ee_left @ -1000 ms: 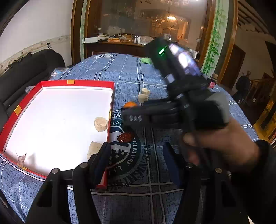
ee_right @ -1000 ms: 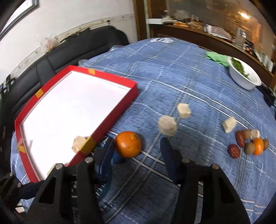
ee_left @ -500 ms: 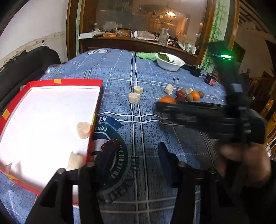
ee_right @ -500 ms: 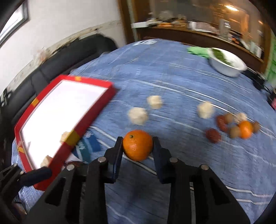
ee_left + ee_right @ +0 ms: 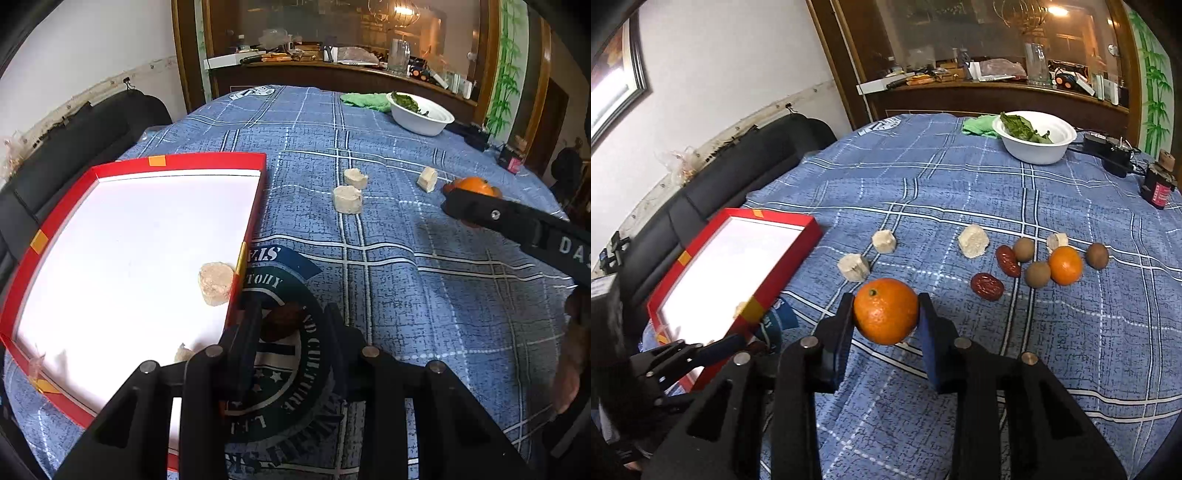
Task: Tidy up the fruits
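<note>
Tray: shallow red cardboard tray with white floor [image 5: 110, 173], left on the blue plaid-clothed desk [image 5: 424, 295]; two pale beige chunks inside, one by its right wall [image 5: 215, 283], one at the near edge [image 5: 183, 352].
Still out: three pale chunks [image 5: 854, 266], two dark red dates [image 5: 987, 286], three brown round fruits [image 5: 1037, 273], a small orange mandarin [image 5: 1065, 265], all on the cloth far right.
Progress: early, by my reading; most pieces unsorted.
Right gripper [image 5: 885, 314]: narrowed onto a round orange mandarin [image 5: 885, 311], pads pressing both sides, fruit clear of the cloth.
Left gripper [image 5: 291, 321]: jaws just closing, a dark red-brown date [image 5: 282, 320] between them just right of the tray wall; left pad seems to touch it, the right stands off, grip not confirmed.
</note>
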`<state>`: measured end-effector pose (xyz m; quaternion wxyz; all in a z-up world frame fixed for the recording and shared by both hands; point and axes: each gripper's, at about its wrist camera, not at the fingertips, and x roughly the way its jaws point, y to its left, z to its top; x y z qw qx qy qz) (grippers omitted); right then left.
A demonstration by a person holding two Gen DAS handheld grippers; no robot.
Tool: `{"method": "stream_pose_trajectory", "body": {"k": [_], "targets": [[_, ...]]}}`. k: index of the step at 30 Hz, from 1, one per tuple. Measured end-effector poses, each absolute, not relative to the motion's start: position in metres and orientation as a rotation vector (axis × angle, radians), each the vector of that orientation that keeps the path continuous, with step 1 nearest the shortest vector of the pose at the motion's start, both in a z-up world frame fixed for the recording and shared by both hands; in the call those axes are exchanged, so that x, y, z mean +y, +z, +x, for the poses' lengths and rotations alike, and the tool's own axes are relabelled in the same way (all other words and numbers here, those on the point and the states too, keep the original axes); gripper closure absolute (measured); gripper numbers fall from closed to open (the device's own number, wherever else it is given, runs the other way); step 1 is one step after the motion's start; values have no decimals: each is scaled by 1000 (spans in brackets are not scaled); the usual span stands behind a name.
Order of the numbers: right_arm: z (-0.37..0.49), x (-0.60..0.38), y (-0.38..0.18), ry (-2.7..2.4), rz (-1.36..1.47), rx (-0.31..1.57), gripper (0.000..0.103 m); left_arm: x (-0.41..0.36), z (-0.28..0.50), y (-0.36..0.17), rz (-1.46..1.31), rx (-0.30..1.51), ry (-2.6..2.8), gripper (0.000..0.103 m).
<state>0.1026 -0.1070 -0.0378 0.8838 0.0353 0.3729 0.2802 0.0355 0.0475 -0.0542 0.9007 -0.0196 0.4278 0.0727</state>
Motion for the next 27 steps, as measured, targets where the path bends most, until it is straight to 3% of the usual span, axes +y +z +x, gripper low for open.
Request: {"method": "stream_pose_trajectory", "body": {"k": [2,9,10,17,18,19,20,23,24,27], "targets": [[102,-107,-38,587,76,776,68,47,35,-54,-23,883,169,84],[100,-107,-37,577,72,775,68,43,25,-52,8,869,131,93],[100,-107,-36,572,73,775,68,43,23,-50,2,868,115,103],[90,-105,-35,541,54,781,68,45,16,-52,-7,878,60,103],[88,-105,-36,537,50,786,68,44,18,-57,17,887,54,101],[87,-105,-37,533,47,787,68,44,19,-59,23,897,60,90],[86,-105,-37,529,47,788,68,47,22,-63,11,922,68,86],[83,-108,-37,524,52,782,68,53,23,-56,-44,883,73,76],[84,-109,-38,523,53,784,68,51,24,-53,-36,861,67,67],[87,-111,-42,521,62,791,68,43,33,-56,-5,886,68,64]]}}
